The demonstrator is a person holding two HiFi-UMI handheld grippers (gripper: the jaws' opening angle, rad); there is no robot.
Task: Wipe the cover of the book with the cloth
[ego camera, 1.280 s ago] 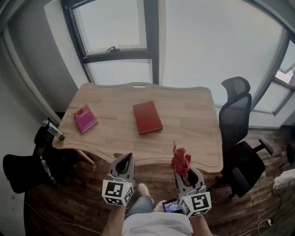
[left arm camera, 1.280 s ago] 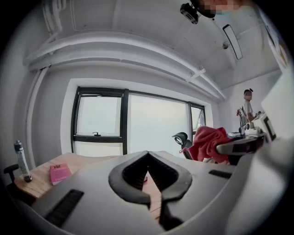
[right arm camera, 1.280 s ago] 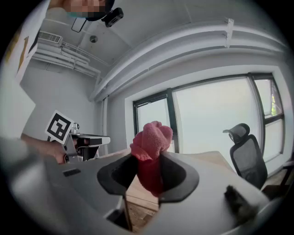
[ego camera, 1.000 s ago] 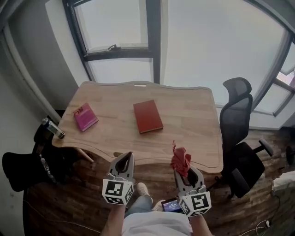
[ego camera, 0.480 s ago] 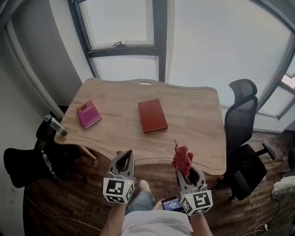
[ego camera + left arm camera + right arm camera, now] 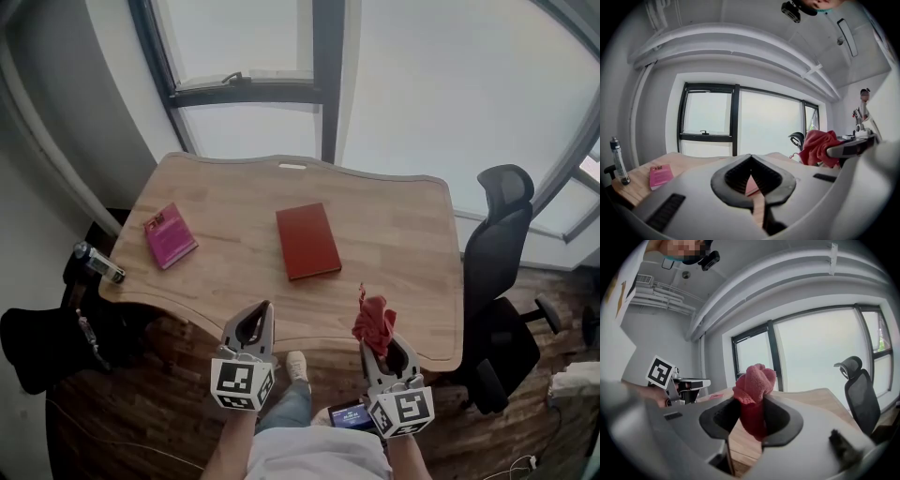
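Nearest the camera, a small lit screen (image 6: 350, 416) is seen by the person's lap, its content too small to be read. Each gripper carries a cube printed with black-and-white square markers; no letters are shown on them. The left gripper (image 6: 262, 311) is held short of the near table edge with its jaws pressed together and nothing between them. The right gripper (image 6: 380, 345) is held beside it, jaws clamped on a bunched red cloth (image 6: 373, 321) that sticks up above the tips. A shoe (image 6: 298, 366) is seen on the wood floor below. Past the grippers lies the wooden table (image 6: 403, 234). The book (image 6: 307, 240), dark red and closed, is laid flat near the table's middle, well apart from both grippers; no title can be made out on its cover. A pink book (image 6: 170, 236) is laid near the left edge, with a small label in one corner that is too small to read. A bottle (image 6: 97, 262) sits just off the table's left corner. A black office chair (image 6: 502, 246) stands at the right, and a dark-framed window (image 6: 323, 66) fills the far wall.
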